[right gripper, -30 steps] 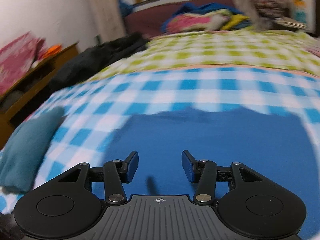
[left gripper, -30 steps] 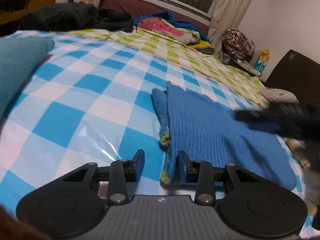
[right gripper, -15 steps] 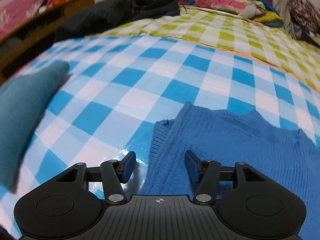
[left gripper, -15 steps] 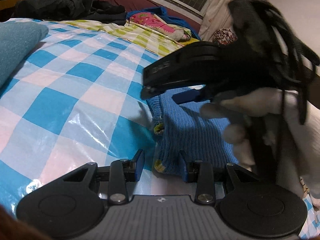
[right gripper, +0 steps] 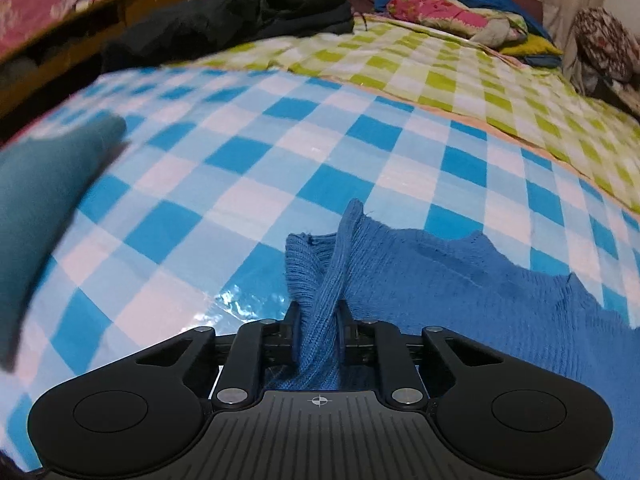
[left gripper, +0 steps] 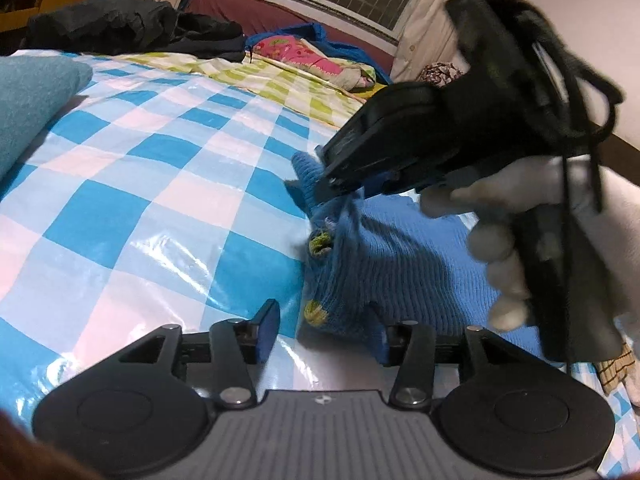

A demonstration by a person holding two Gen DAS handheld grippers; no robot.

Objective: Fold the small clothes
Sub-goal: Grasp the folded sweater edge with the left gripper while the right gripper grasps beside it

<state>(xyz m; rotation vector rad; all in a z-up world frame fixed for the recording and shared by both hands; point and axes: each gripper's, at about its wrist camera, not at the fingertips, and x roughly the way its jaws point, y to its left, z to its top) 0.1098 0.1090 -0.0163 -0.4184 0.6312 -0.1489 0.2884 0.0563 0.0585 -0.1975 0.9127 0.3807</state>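
No containers here, just a blue knit sweater on the bed. Right gripper just closed, pinching a fold; left gripper fingers spread, just widening around the hem, whose underside's hidden.

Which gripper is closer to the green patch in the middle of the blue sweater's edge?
Right. The right gripper pinches the blue sweater just above that green patch; the left gripper sits lower, jaws open around the hem.
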